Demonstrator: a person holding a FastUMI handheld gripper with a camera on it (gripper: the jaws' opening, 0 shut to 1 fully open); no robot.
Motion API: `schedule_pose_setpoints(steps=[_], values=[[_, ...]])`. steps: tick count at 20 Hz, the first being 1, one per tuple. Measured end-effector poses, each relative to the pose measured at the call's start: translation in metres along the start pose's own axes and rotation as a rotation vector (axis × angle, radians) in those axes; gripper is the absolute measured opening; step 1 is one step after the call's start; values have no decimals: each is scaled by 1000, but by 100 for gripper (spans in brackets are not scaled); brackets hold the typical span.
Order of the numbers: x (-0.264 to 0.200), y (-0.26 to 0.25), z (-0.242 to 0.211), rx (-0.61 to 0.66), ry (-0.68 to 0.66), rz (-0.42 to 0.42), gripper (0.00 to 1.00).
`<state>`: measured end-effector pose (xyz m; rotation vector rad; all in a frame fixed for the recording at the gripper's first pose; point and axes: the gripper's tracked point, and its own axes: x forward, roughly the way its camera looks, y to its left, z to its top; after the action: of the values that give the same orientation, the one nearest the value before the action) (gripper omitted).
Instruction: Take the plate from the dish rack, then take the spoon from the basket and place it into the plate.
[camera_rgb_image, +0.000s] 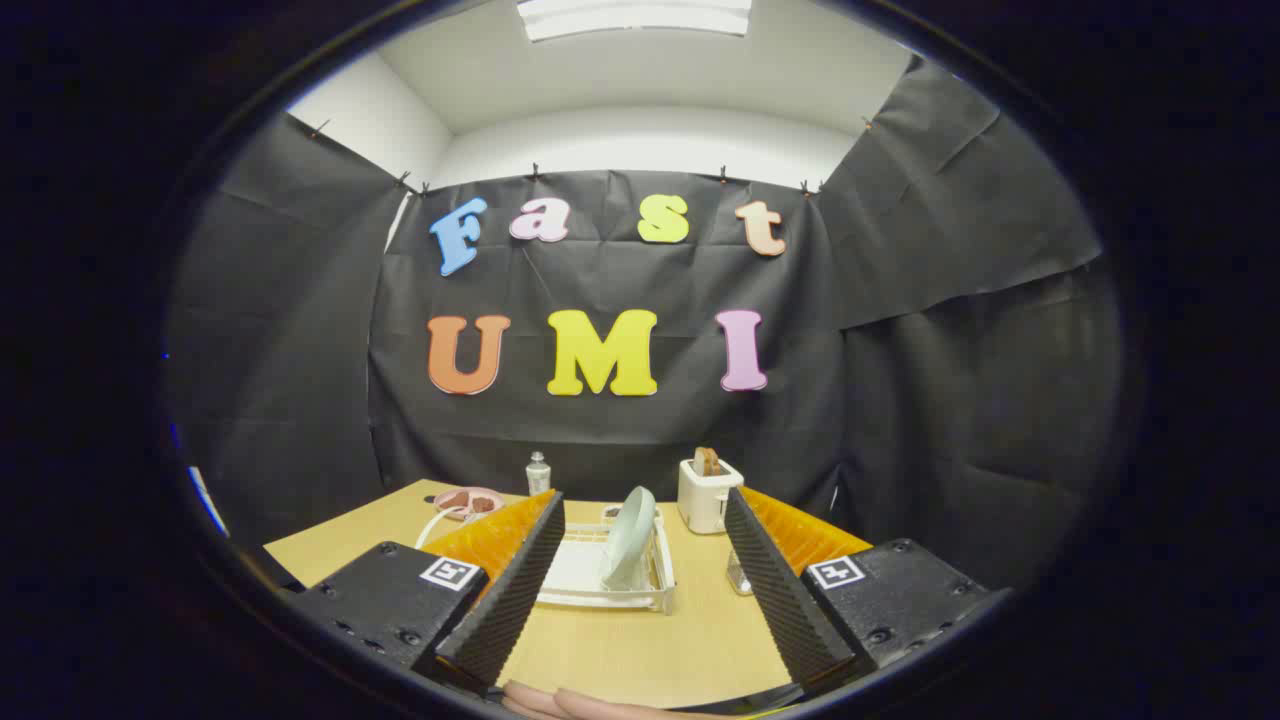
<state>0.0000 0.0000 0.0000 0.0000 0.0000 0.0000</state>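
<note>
- Gripper view looks forward over a pale wooden tabletop (640, 650) toward the booth's black cloth wall.
- The gripper (645, 515) is held above the tabletop, its two fingers (520, 580) spread wide apart and grasping nothing; each has a ribbed black inner face and an orange outer side.
- Between the fingers and a little beyond their tips sits a white dish rack (600, 580) on the tabletop.
- A pale blue-green plate (630, 535) stands on edge in the rack, leaning slightly, toward the rack's right side.
- A white toaster (705, 495) with a slice of bread (707, 461) sticking out of its top stands beyond the rack, just to the left of the right finger's tip.
- A small clear bottle (538, 473) stands near the far edge of the tabletop, above the left finger's tip.
- A pink dish (468, 500) holding some brownish pieces lies to the left of the bottle, past the left finger.
- A small clear object, too unclear to identify, rests on the tabletop close beside the right finger's inner face.
- Part of a hand (560, 702) shows at the very bottom, under the fingers.
</note>
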Motion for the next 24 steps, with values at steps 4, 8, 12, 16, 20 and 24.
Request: schedule_pose_setpoints(steps=[4,8,12,16,20,24], values=[[7,-7,-1,11,15,-15,100],[12,-5,-7,38,39,-10,100],[17,-10,-9,46,48,-21,100],[27,-12,-12,42,51,-39,100],[61,-11,-8,27,85,-76,100],[123,-11,-5,-39,158,-111,100]])
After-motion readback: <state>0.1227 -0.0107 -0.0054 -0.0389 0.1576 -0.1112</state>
